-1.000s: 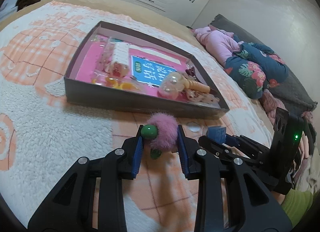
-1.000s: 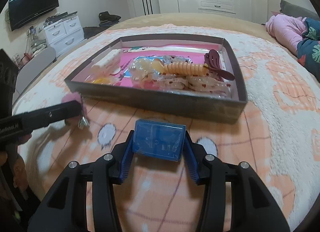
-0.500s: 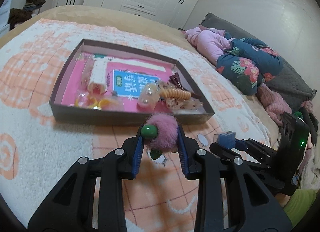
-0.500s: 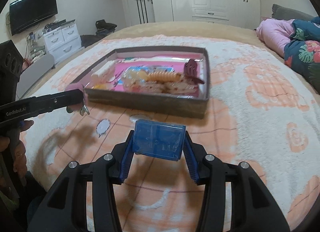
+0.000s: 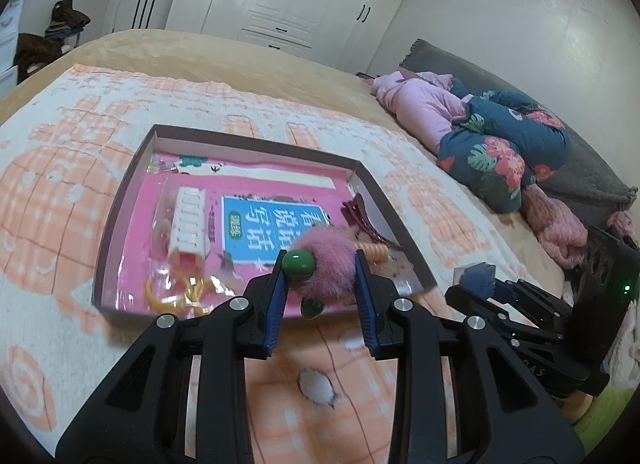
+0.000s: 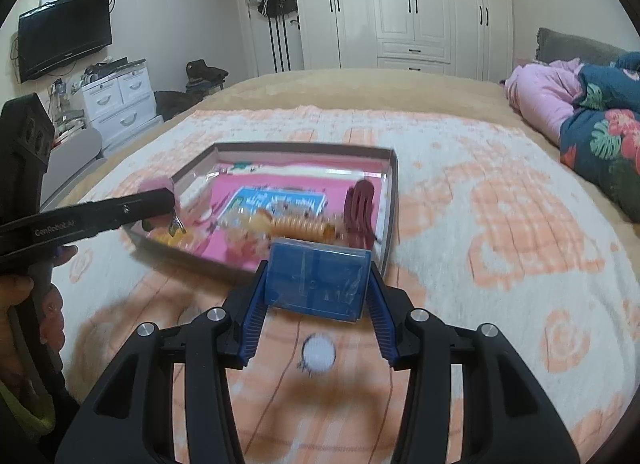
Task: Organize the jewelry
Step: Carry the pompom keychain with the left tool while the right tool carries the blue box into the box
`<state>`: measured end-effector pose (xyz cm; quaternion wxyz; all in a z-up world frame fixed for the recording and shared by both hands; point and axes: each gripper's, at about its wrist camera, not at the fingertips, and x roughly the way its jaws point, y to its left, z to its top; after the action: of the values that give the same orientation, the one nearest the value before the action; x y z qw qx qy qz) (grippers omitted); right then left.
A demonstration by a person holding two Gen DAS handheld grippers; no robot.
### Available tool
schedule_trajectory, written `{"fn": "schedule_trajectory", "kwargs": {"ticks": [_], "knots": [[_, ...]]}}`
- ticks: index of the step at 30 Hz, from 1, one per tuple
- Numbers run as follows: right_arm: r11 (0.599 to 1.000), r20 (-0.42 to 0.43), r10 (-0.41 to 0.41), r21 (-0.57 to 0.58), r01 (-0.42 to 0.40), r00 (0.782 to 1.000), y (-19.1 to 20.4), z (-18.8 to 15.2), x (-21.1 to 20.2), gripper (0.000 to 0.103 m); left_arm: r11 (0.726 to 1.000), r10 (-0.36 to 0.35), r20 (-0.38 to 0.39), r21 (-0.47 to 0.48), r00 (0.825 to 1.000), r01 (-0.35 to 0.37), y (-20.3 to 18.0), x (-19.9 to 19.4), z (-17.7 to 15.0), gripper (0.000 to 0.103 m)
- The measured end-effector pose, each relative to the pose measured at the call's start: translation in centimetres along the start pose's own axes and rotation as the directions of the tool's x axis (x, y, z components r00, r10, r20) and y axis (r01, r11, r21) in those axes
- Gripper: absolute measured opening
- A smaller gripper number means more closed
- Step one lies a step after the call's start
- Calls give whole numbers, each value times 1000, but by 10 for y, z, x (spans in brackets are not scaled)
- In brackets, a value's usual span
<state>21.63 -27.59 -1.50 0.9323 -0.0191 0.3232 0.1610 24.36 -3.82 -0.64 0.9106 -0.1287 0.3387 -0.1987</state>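
Pompom [image 5: 326, 264], soft and light, is pinched at its fluffy middle by the left hand-held gripper [image 5: 320, 284] over the tray [image 5: 116, 204], while a stiff, slippery blue box [image 6: 318, 278] is clamped sideways in the right hand-held gripper [image 6: 316, 304].

The pink pompom [image 5: 328, 264] pinched in the left hand-held gripper [image 5: 320, 284] hides the tray [image 5: 120, 200] contents just beyond its fingertips. Seen from the right hand-held gripper [image 6: 318, 296], the tray's small pieces beyond the blue box [image 6: 318, 280] are motion-blurred beyond telling. The person's hand [image 6: 36, 304] at that view's left is cut by the edge.
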Motion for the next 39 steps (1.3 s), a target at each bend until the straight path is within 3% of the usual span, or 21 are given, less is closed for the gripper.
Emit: {"fn": "schedule_trajectory", "kwargs": {"ticks": [14, 39], "knots": [[999, 9, -16, -45, 16, 1000, 1, 45, 44, 45, 999, 48, -6, -20, 999, -48, 28, 32, 18, 23], [999, -166, 30, -40, -37, 986, 17, 63, 144, 45, 995, 94, -31, -25, 995, -94, 56, 45, 10, 23]]}}
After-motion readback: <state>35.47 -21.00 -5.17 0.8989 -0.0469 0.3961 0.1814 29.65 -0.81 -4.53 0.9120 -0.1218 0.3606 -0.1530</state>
